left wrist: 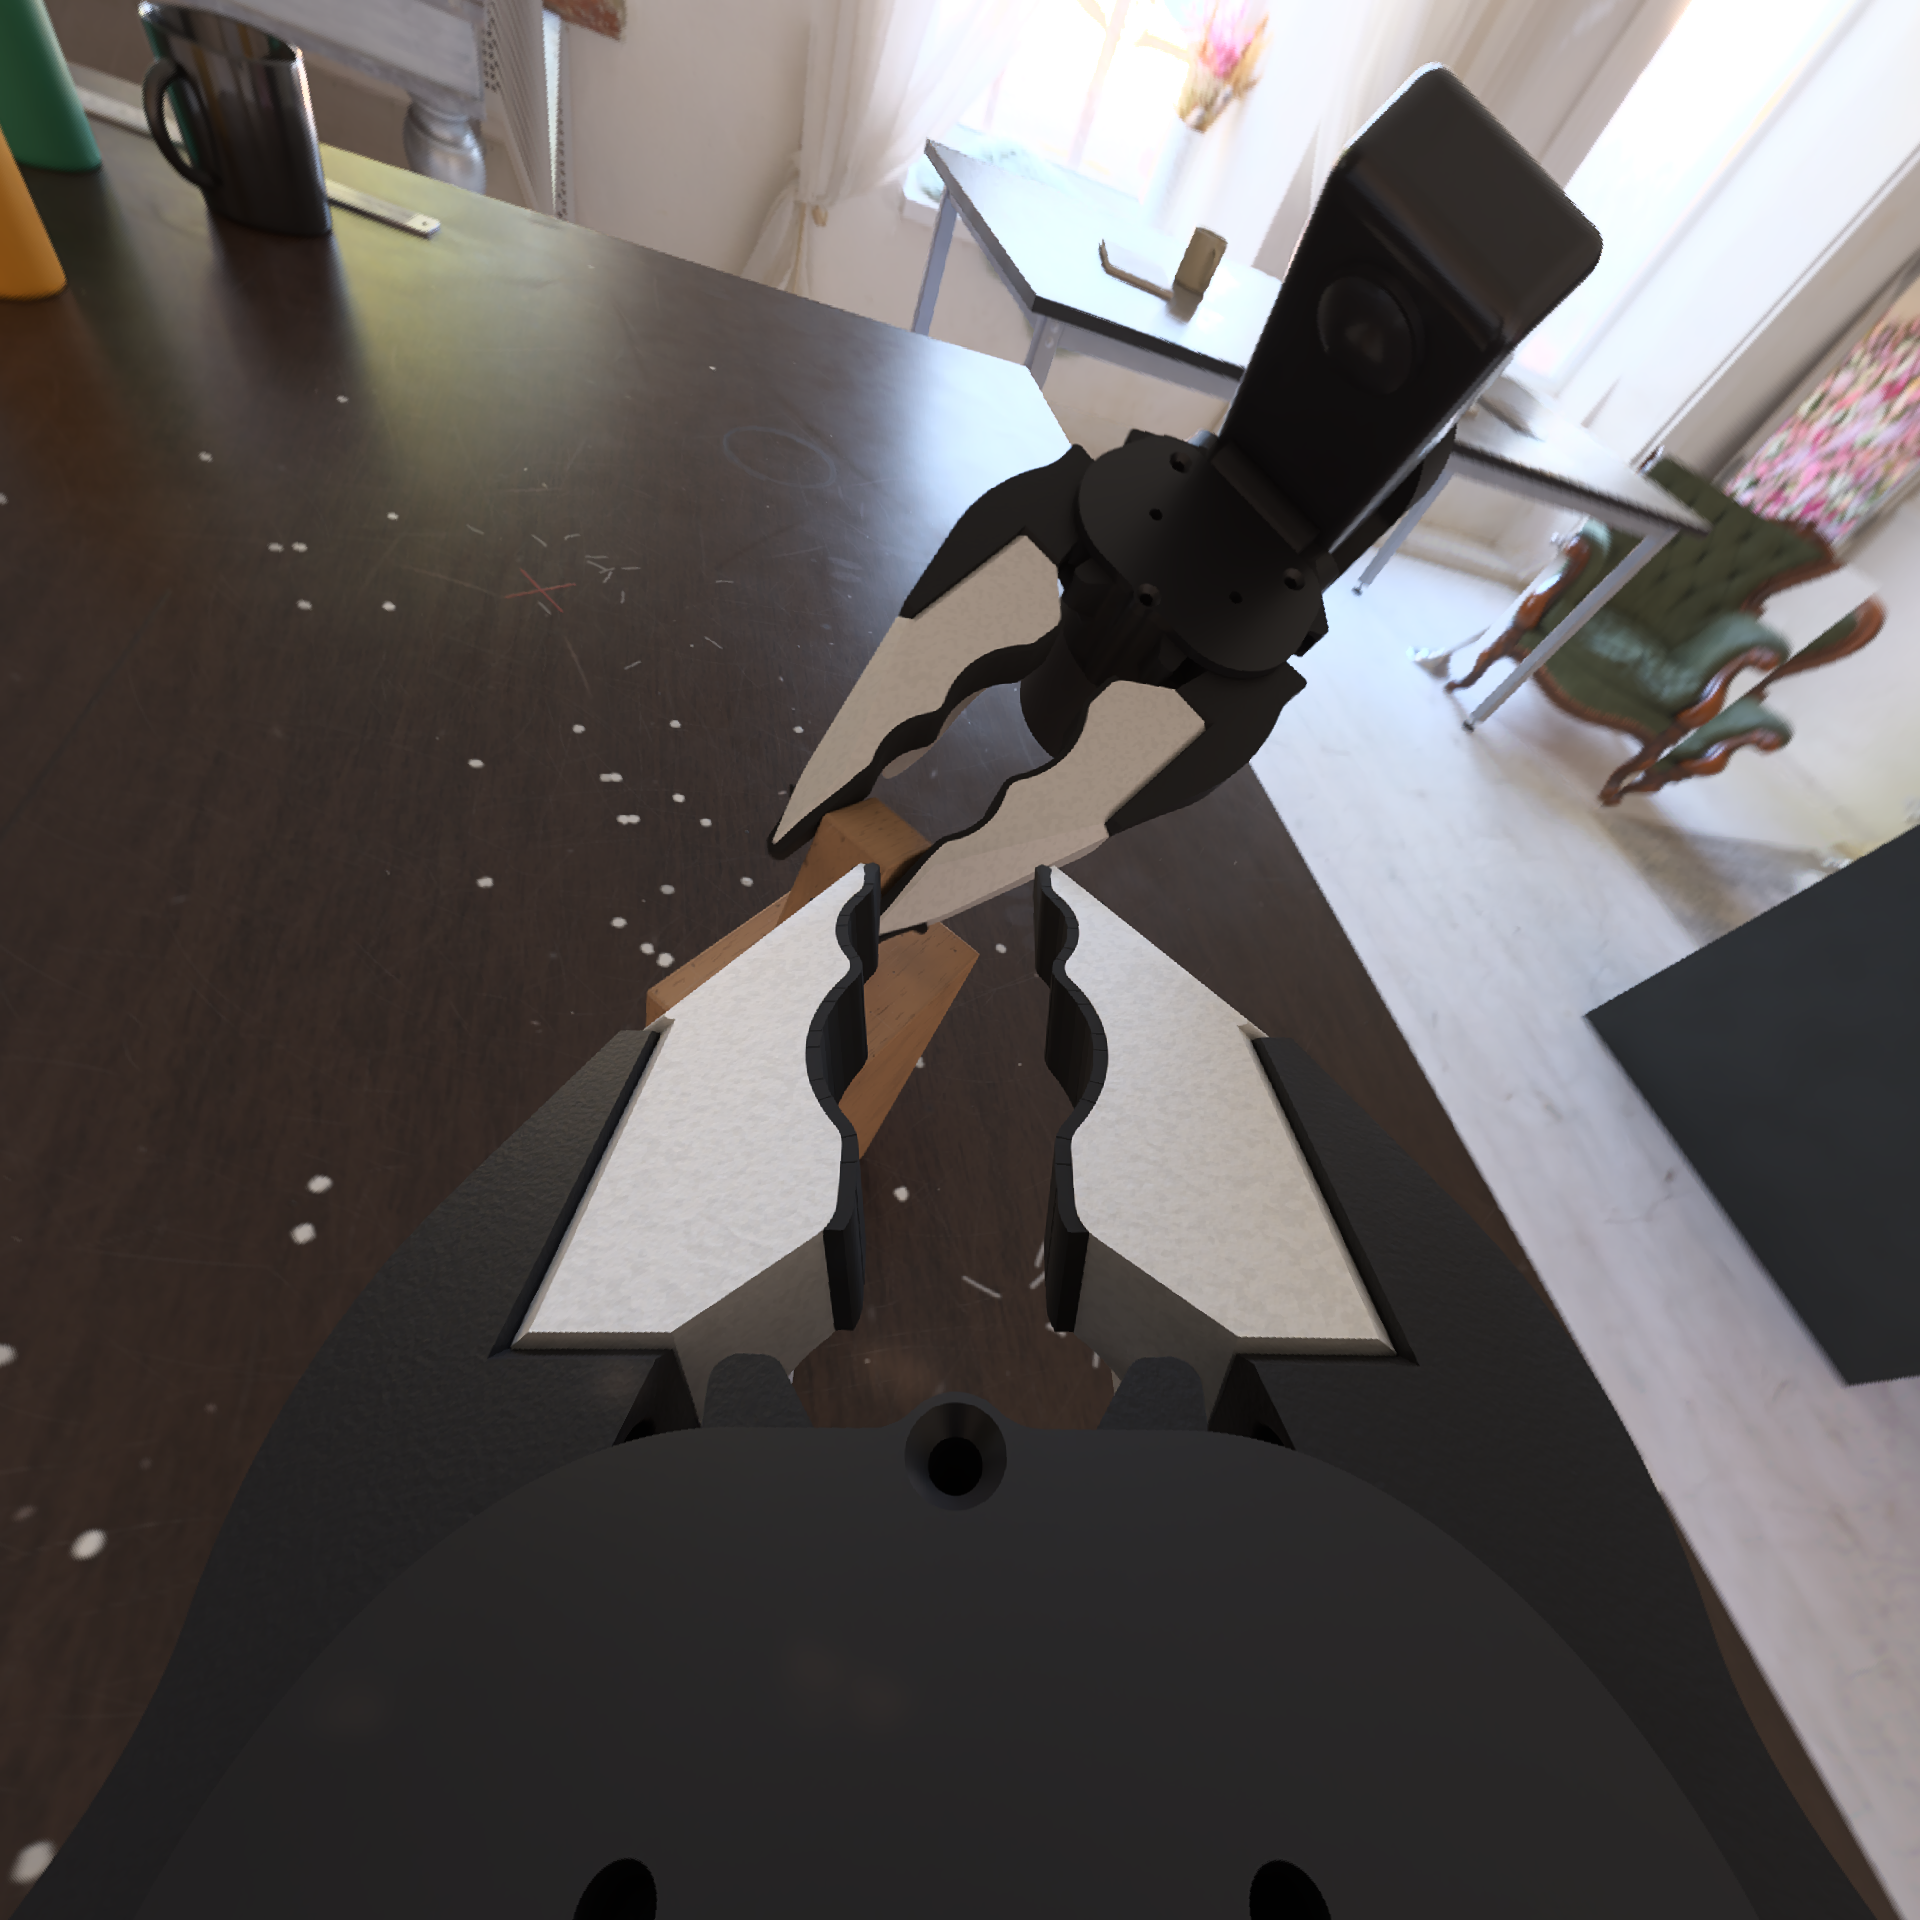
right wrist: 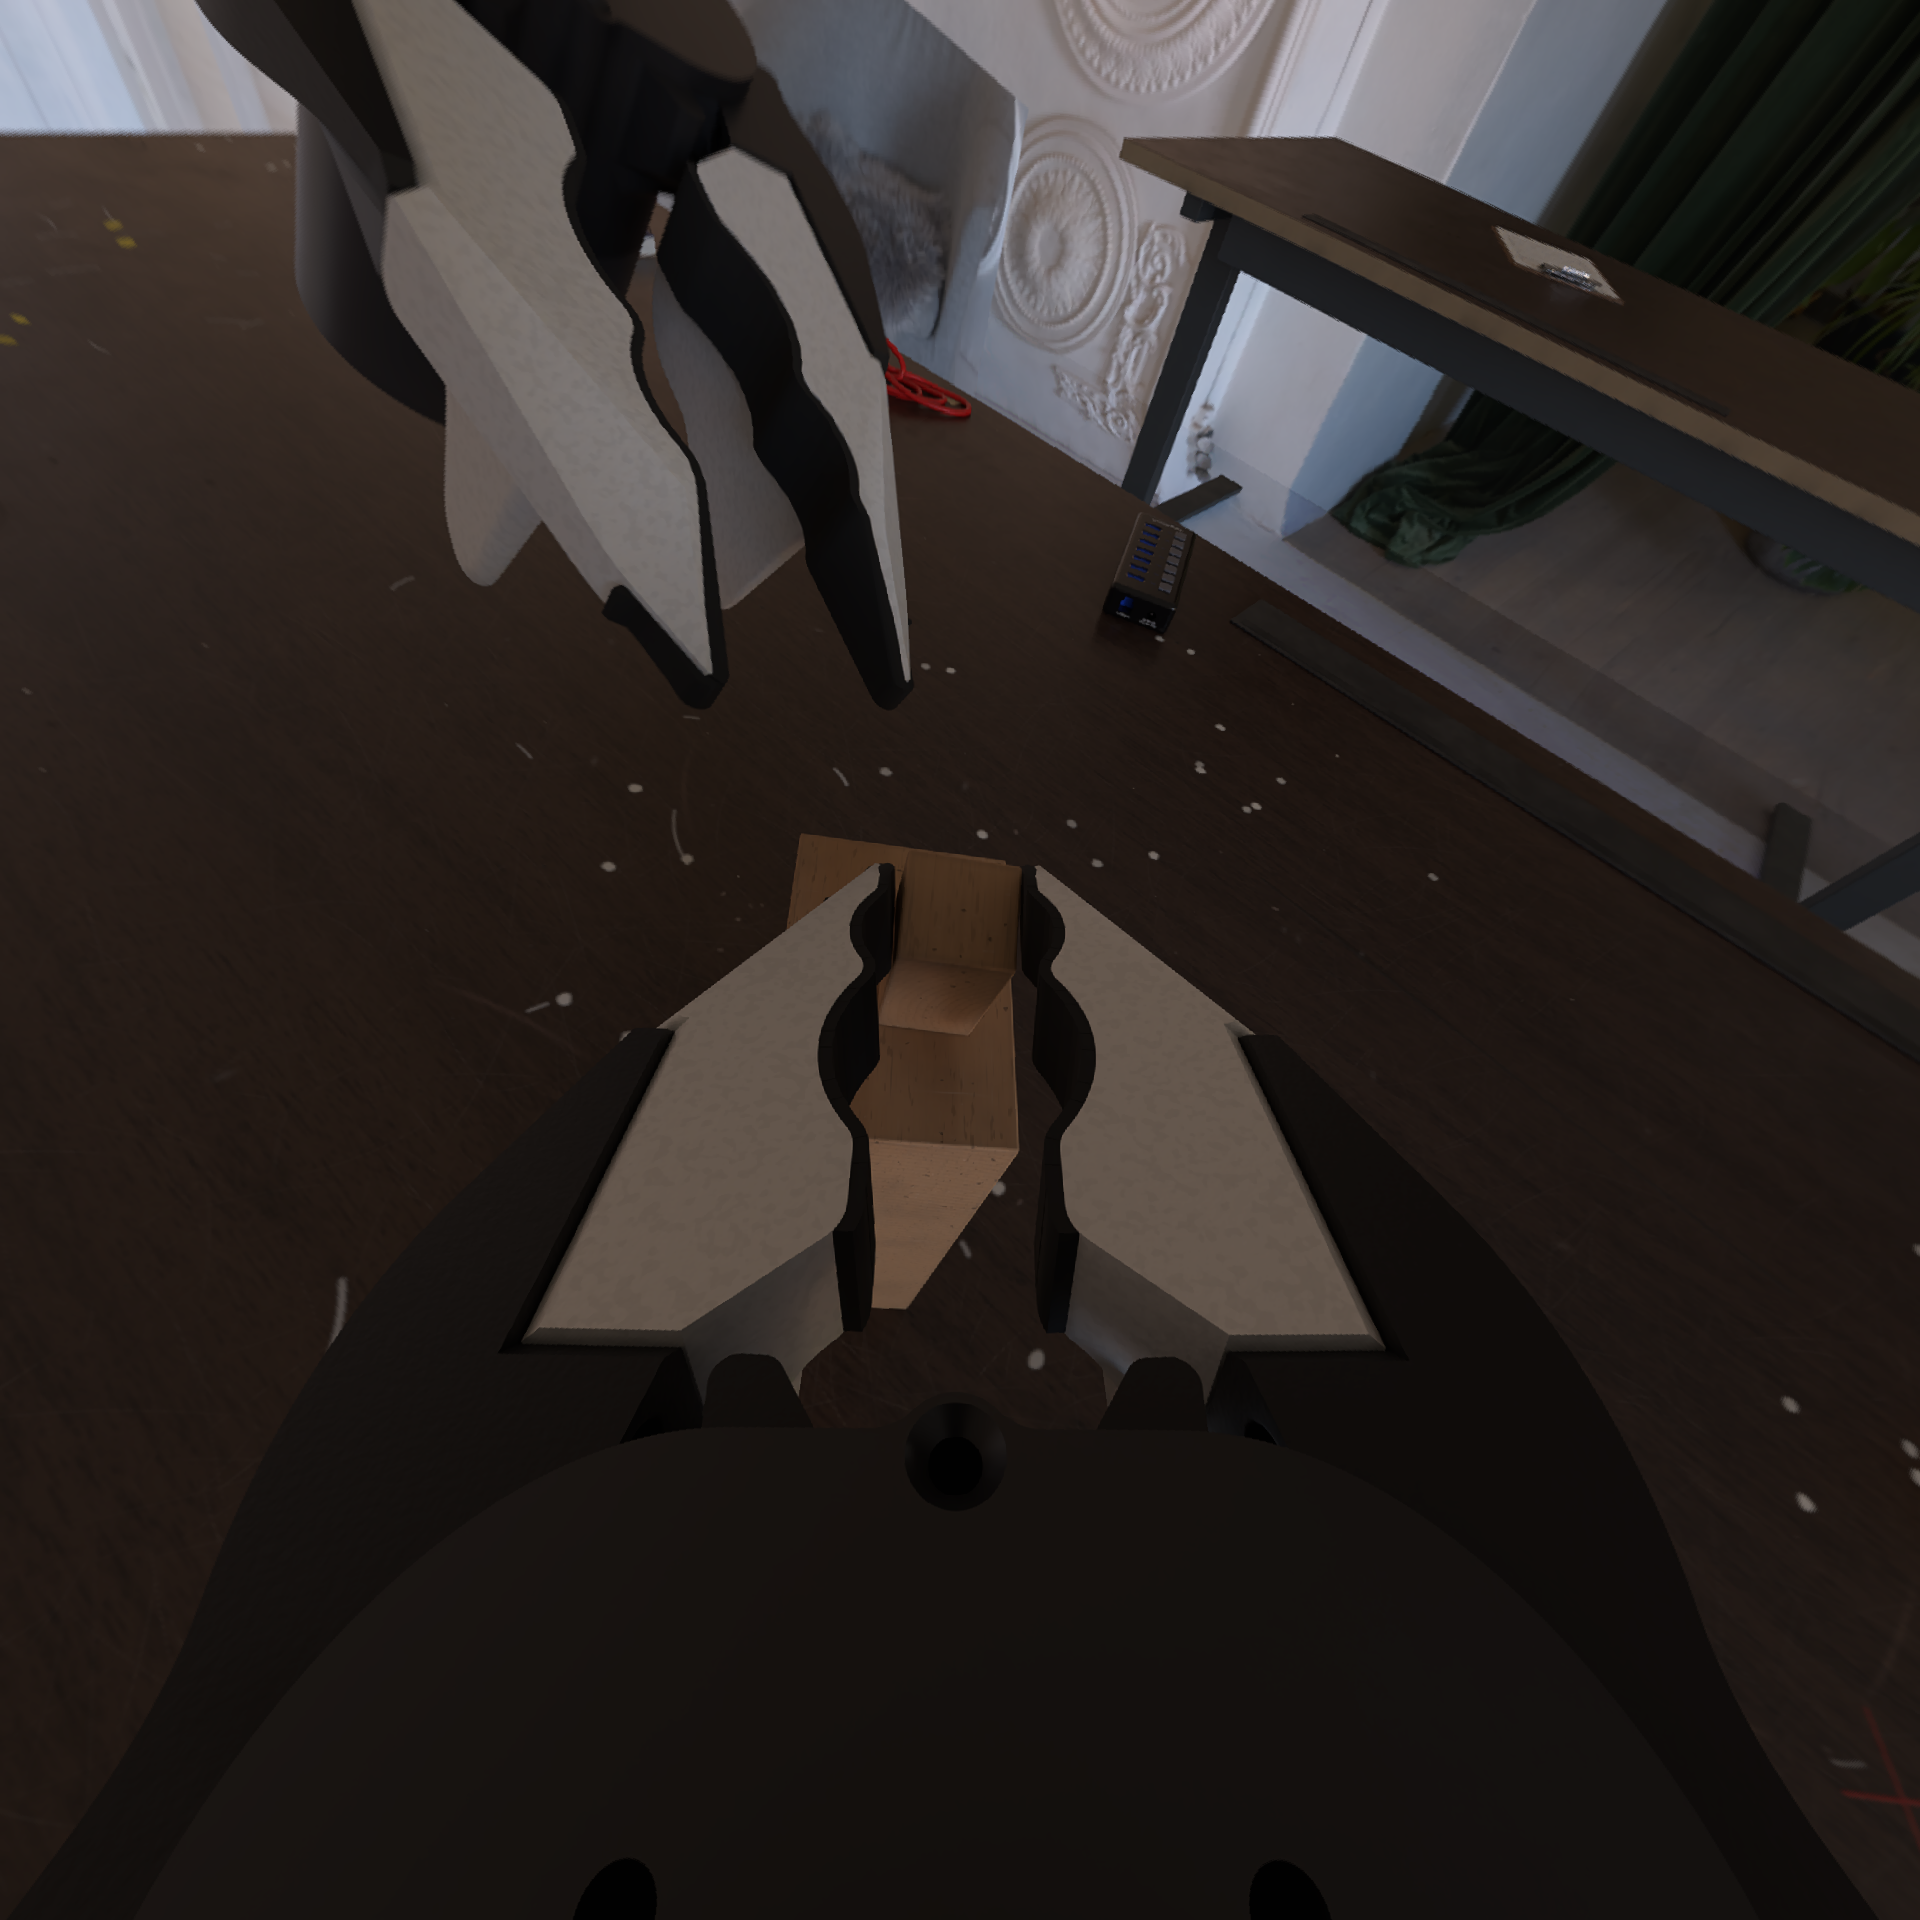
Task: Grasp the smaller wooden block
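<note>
Jaws of right gripper (right wrist: 956, 883) tilted down, open, straddling wooden block (right wrist: 940, 1091)

Wooden blocks (left wrist: 914, 1013): partly hidden behind the fingers, centre of frame.
Green cone (left wrist: 42, 83): cut off, upper left.
Left gripper (right wrist: 800, 686): top cut off, upper left.

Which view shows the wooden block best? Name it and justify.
The right wrist view: the wooden block lies between the right gripper fingers, top and end face visible. The left wrist view shows only parts of it behind both grippers' fingers.
</note>
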`<action>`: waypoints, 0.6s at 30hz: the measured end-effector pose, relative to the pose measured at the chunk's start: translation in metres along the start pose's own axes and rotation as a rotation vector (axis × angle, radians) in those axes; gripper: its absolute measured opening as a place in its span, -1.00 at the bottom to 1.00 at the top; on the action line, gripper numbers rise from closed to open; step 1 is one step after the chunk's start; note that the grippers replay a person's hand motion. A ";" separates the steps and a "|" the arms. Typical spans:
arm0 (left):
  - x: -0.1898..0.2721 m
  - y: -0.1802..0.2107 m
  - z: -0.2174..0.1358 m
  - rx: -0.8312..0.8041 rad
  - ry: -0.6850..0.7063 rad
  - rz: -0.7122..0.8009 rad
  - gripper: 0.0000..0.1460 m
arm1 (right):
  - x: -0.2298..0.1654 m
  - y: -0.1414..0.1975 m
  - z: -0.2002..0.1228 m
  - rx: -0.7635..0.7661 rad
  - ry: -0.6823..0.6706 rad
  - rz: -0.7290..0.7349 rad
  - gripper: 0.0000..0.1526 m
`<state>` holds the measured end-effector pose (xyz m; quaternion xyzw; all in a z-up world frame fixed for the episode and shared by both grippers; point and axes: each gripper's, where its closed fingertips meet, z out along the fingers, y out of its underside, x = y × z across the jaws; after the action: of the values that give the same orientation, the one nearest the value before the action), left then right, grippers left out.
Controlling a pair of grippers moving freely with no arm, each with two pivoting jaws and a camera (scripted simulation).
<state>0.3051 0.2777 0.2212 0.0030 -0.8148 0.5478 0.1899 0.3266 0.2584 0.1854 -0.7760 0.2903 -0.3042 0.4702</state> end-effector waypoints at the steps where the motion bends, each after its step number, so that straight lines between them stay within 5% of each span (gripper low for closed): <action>1: 0.002 -0.001 0.001 -0.009 -0.002 0.027 -0.59 | -0.001 0.000 0.001 -0.009 0.006 -0.014 -0.69; 18: -0.006 0.017 0.003 -0.172 -0.135 0.214 -1.00 | -0.014 -0.001 0.000 -0.017 -0.013 -0.024 -0.70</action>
<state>0.3060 0.2804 0.2036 -0.0634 -0.8653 0.4916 0.0747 0.3182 0.2691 0.1837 -0.7854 0.2804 -0.3022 0.4617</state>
